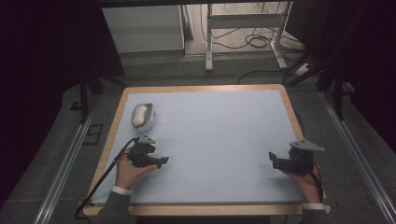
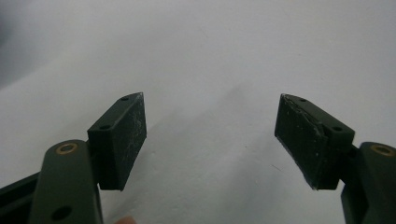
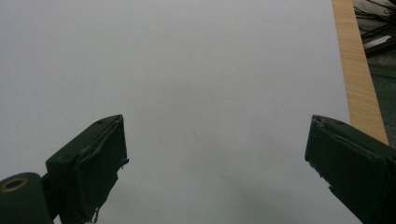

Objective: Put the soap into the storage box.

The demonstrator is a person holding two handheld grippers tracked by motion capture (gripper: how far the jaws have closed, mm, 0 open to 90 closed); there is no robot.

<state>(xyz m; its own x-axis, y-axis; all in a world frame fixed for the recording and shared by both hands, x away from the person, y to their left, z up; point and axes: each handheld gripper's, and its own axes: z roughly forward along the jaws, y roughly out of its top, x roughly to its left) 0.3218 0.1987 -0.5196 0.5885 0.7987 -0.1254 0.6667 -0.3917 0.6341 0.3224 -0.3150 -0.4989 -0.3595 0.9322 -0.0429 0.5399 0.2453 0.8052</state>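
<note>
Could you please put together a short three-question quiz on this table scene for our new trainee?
1. True or false: the left claw grips the white oval object in the grey holder.
2. Which claw is nearer that object: A left, B right?
3. Fill in: both claws hover over the pale blue ___ covering the wooden table.

Key: 1 false, its jaws stand open and empty; 2 A; 3 mat.

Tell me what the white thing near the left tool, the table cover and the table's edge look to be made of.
White thing: probably glossy plastic, since it is smooth, rounded and catches the light, with a grey rim; too small to be sure. Table cover: matte pale blue sheet, even and without glare, maybe foam or paper. Table edge: light wood, going by its tan grain.
</note>
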